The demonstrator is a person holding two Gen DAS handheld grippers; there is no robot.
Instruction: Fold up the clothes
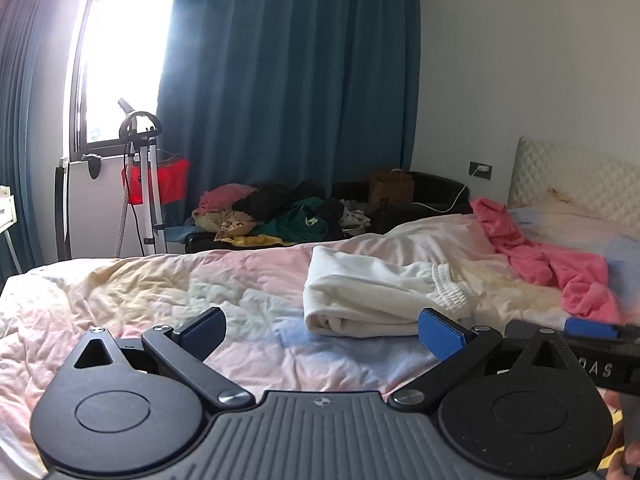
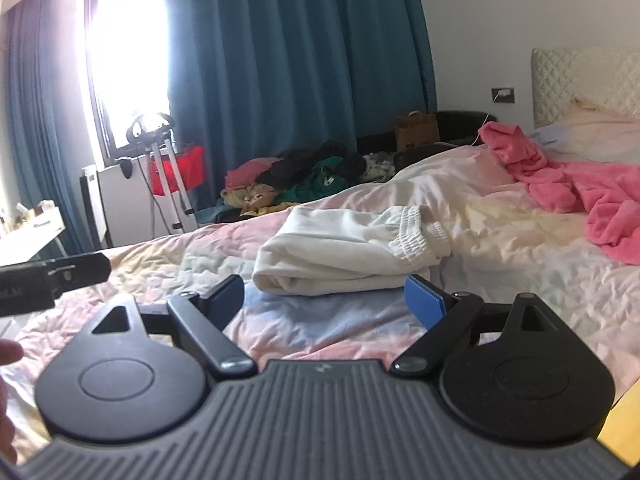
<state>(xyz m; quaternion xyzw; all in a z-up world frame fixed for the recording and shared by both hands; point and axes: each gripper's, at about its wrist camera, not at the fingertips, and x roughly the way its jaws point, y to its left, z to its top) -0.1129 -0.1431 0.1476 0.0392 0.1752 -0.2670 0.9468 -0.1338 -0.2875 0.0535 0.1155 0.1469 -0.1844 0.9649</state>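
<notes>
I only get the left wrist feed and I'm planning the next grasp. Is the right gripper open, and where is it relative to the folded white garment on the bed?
Observer: The right gripper is open and holds nothing. The folded cream-white trousers with an elastic waistband lie just ahead of its blue-padded fingertips. I cannot tell whether they touch.
Operator: The pink garment is cut off at my right edge. Does it go on?
Observer: Yes. The fluffy pink garment spreads crumpled and unfolded across the pastel quilted bedcover as far as the right edge of the right wrist view.
</notes>
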